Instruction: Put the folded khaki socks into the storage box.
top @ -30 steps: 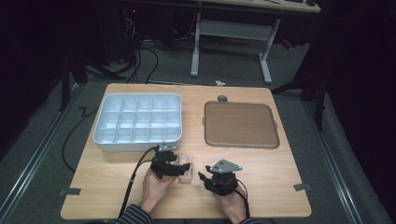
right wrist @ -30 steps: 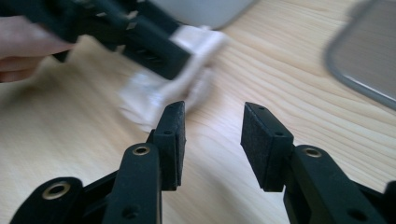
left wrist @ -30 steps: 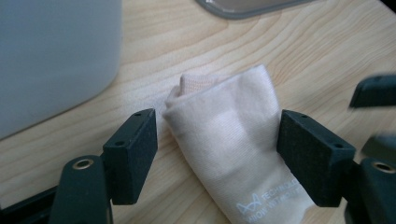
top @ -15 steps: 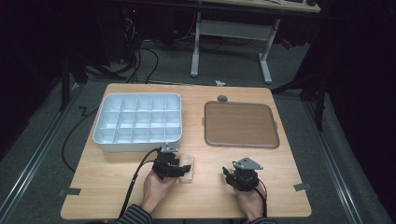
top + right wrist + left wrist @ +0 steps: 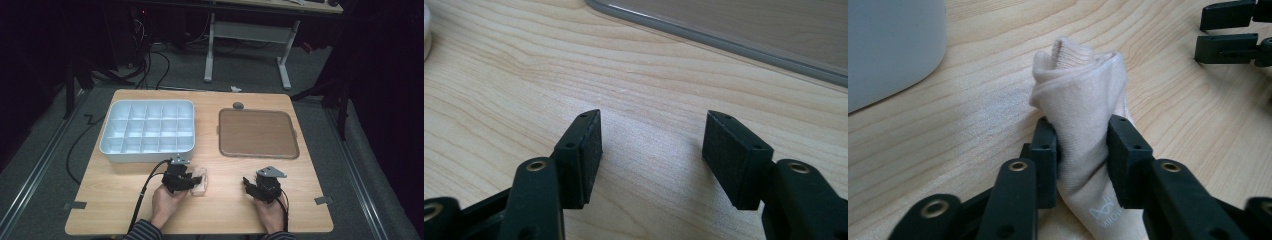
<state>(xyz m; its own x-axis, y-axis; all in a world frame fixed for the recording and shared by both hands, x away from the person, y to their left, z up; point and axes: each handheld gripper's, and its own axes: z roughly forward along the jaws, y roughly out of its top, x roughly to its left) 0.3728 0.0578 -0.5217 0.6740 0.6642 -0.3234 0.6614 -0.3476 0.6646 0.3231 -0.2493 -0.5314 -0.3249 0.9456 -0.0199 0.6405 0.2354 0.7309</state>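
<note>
Rolled beige sock (image 5: 1083, 115) clamped between the left gripper (image 5: 1083, 150) fingers (image 5: 1045, 150), which have just been closing and now press into the cloth from both sides. Long axis running straight out along the fingers, toward twelve o'clock in the left gripper view, rolled end standing proud beyond the tips, printed end trailing back toward six. Lying on the wooden surface (image 5: 225, 210) near its front edge, just below the white compartment tray (image 5: 147, 130) seen from above, tray at about eleven o'clock from the sock (image 5: 199, 181). Left gripper (image 5: 186, 179) plainly the nearer one, already on it. Right gripper (image 5: 255, 186) well apart at three o'clock from the sock, its fingers (image 5: 584, 150) having just been opening, now spread wide over bare wood with nothing between them. Brown mat (image 5: 257, 134) at one o'clock from the sock, beyond the right gripper. Likely next: lift and carry toward the tray, up and left.
</note>
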